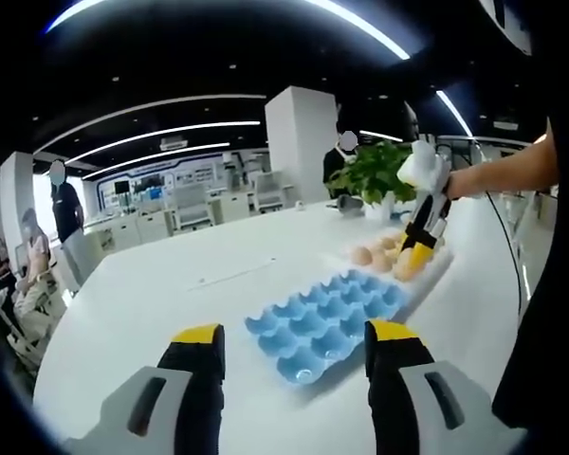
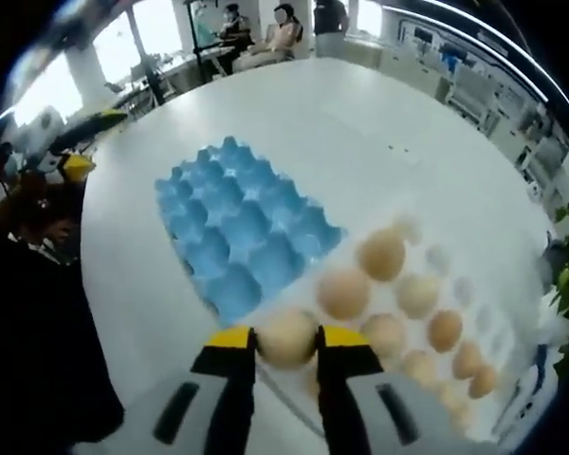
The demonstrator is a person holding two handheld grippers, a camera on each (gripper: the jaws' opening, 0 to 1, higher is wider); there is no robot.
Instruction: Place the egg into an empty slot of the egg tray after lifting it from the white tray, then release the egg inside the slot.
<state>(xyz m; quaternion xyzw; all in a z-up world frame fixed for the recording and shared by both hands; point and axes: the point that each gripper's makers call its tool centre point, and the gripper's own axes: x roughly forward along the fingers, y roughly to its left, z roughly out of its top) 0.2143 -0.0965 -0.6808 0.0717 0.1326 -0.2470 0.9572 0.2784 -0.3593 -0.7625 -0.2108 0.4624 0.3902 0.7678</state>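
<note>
My right claw (image 2: 285,346) clamps an egg (image 2: 286,336) | left claw (image 1: 294,343) gapes idle | lift straight, gently, toward blue tray (image 2: 237,232)

The slots of the blue egg tray (image 2: 242,232) are all seen unfilled and open from above. Its far edge is met by the white tray (image 2: 474,313), where eggs (image 2: 379,254) are crowded close together. Broad bare desk (image 1: 171,284) is left on the tray's other sides. A potted plant (image 1: 375,175) is stood beyond the white tray, and the left gripper (image 2: 71,142) is held off past the blue tray.
</note>
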